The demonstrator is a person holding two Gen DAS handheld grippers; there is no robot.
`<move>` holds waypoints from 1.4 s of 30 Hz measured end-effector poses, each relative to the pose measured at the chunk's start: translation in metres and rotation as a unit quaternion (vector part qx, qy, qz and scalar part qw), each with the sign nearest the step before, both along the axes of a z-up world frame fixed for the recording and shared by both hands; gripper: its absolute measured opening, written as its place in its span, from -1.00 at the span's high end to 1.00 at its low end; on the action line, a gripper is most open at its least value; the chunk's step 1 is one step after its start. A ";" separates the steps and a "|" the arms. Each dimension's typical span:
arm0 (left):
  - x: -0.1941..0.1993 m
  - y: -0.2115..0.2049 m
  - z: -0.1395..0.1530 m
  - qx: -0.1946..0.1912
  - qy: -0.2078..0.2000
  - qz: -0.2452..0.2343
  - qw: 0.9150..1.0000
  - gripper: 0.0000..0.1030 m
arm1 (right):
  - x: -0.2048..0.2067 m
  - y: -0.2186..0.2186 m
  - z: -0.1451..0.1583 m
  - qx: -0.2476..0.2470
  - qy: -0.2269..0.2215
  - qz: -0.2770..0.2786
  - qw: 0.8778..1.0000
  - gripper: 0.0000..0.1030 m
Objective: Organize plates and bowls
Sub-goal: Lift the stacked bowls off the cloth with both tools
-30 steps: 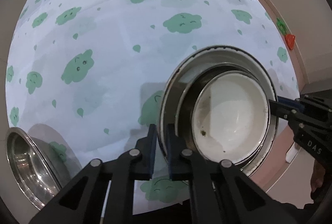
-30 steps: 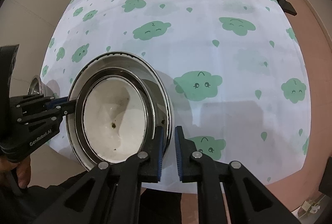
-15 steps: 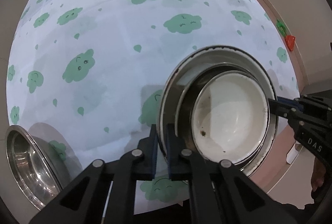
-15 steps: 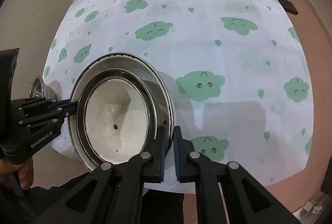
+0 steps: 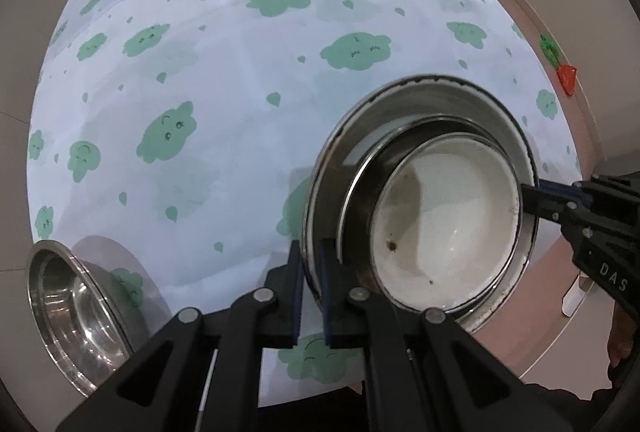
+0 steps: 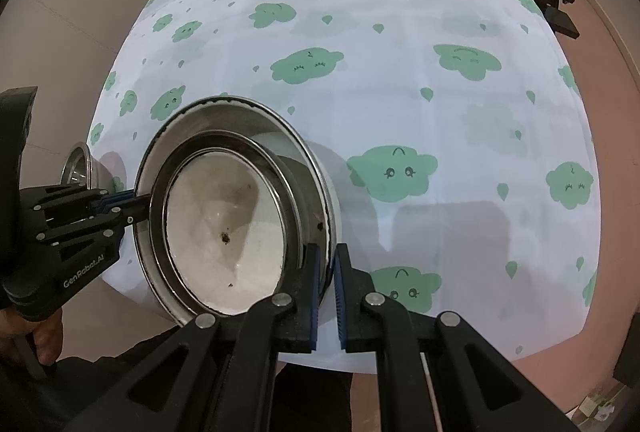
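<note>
Three round dishes are sitting nested above the tabletop (image 5: 240, 135): a wide steel bowl (image 5: 436, 99), a steel plate (image 5: 362, 191) inside it, and a glossy white bowl (image 5: 448, 216) innermost. The left gripper (image 5: 311, 264) and right gripper (image 6: 329, 264) are each pinching its rim, fingers clamped. A second steel bowl (image 5: 76, 316) is resting separately on the cloud-printed cloth. "GenRobot.AI" and "DAS" are showing.
</note>
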State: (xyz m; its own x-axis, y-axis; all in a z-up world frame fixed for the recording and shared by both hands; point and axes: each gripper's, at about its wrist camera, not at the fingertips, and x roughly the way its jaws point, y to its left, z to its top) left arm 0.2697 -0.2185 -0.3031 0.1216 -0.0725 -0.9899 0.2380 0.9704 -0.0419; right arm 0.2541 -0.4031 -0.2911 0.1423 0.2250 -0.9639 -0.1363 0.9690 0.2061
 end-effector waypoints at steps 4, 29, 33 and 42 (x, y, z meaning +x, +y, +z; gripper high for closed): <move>0.001 0.000 0.002 0.002 -0.003 0.007 1.000 0.93 | 0.003 0.003 0.005 0.000 -0.004 0.009 1.000 0.84; 0.000 0.023 -0.014 0.001 0.003 0.041 0.999 0.91 | 0.010 0.022 -0.003 0.015 0.001 0.015 1.000 0.83; -0.002 0.020 -0.013 -0.001 -0.009 0.032 0.999 0.94 | 0.005 0.025 -0.009 0.011 0.003 0.016 1.000 0.82; -0.006 0.023 -0.012 0.003 0.004 0.030 1.000 0.93 | 0.006 0.029 -0.008 0.004 0.000 0.021 1.000 0.84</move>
State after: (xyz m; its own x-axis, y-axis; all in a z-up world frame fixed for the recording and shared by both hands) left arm 0.2633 -0.1956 -0.3156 0.1179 -0.0594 -0.9913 0.1789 0.9831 -0.0376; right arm 0.2598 -0.3737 -0.2991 0.1324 0.2388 -0.9620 -0.1760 0.9608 0.2143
